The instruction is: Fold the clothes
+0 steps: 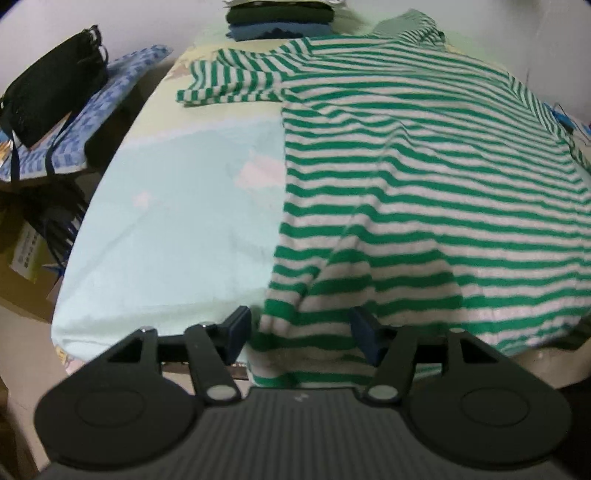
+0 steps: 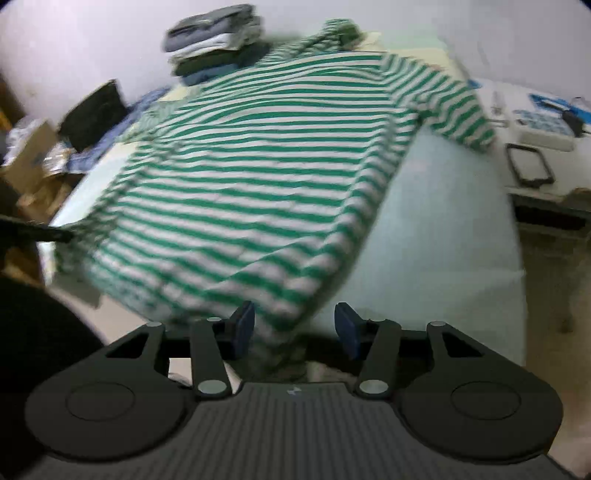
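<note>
A: Close to us, our left gripper (image 1: 300, 334) has its blue pads apart. The bottom hem of the green and white striped shirt (image 1: 424, 192) lies between them, but the pads don't squeeze it. So it holds nothing.

B: Our right gripper (image 2: 294, 328) is partly open too. The shirt's other bottom corner sits between its pads, and it looks loose there. The picture is blurry.

A: The hem hangs a bit over the near edge of the table. The pale blue table cover (image 1: 166, 229) is bare on the left side of the shirt.

B: We also see bare cover on the right side, under the sleeve (image 2: 458, 110). That leaves room to move on both sides.

A: Farther back, the left sleeve (image 1: 229, 79) lies flat, sticking out sideways.

B: At the far edge sits a stack of folded clothes (image 1: 280, 20), close to the shirt's collar.

A: Off the table on the left rests a black bag (image 1: 51, 96).
</note>
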The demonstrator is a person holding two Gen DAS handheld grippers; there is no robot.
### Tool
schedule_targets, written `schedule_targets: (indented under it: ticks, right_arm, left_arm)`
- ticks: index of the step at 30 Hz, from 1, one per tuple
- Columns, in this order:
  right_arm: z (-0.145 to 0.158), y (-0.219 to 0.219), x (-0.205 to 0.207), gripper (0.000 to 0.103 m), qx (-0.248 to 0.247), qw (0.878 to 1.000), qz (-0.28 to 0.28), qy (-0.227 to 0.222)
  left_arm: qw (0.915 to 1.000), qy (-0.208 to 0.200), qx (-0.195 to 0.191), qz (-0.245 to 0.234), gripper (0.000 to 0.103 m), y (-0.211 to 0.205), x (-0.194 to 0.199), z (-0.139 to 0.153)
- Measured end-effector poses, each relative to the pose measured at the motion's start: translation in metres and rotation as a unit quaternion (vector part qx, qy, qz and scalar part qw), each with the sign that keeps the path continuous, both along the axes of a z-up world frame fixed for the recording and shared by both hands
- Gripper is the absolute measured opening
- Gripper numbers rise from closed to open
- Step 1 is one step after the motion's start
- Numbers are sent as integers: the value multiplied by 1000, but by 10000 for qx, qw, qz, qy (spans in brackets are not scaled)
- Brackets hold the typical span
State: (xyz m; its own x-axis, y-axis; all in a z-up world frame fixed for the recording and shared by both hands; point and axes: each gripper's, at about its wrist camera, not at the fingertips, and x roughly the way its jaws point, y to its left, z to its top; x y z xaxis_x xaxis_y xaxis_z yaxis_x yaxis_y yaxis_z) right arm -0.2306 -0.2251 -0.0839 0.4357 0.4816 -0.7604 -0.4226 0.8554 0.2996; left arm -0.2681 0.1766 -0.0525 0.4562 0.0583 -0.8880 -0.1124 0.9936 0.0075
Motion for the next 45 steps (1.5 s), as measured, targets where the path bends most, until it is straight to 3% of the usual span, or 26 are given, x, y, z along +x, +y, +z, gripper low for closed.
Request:
schedule_targets:
  ticks: [4,7,11,15,18,19,20,21,22,23,25,32,37,41,45]
  right_arm:
    - [-13,15,-10,53,160,9983,357,421]
    - [-23,10,-11,53,262,9973,156,667]
    - [-38,6,-7,55,247,9971,-160,704]
    - [-51,18,-3,56,285,9973,10,672]
    - [-59,20,-1,52,223,9975,39,674]
    - [-62,19,0,45,225,9973,47,702]
    - [-63,19,2,22,263,9967,78,765]
    - [-63,16,3,16,338,9959,132,831]
    - [-62,13,3,16,422,9950,185,882]
    - [-59,9,3,16,503,9942,248,920]
    - [-52,3,0,15,630,9924,389,983]
    - [-7,-30,-4,14,954,9850,884,1133]
    - [20,-45,-1,14,753,9823,1266,1157]
    - [12,-48,1,14,488,9807,1372,1302]
    - [-22,-29,1,14,369,9781,1324,1560]
  left_arm:
    - [10000,66,-18,-14,74,2,-2,-2]
    - [10000,90,-34,-15,76,2,-2,-5]
    - [9999,72,-105,-26,76,1,1,-10]
    - [9998,46,-208,20,73,1,-1,-10]
    - [9995,14,-290,85,66,1,-3,-9]
    - [9995,-7,-298,103,56,1,-4,-8]
    - [9995,-33,-296,115,45,0,-5,-6]
    - [9996,-54,-266,119,38,0,-6,-3]
    - [9996,-66,-247,111,21,0,-7,-1]
    - [9995,-70,-290,115,12,1,-9,2]
    - [9984,-57,-535,173,6,7,-13,7]
    - [9951,-294,-910,246,6,8,-33,38]
    - [9953,-289,-918,110,5,3,-40,43]
    - [9959,12,-885,202,5,5,-44,20]
    - [9959,330,-714,454,6,12,-44,-10]
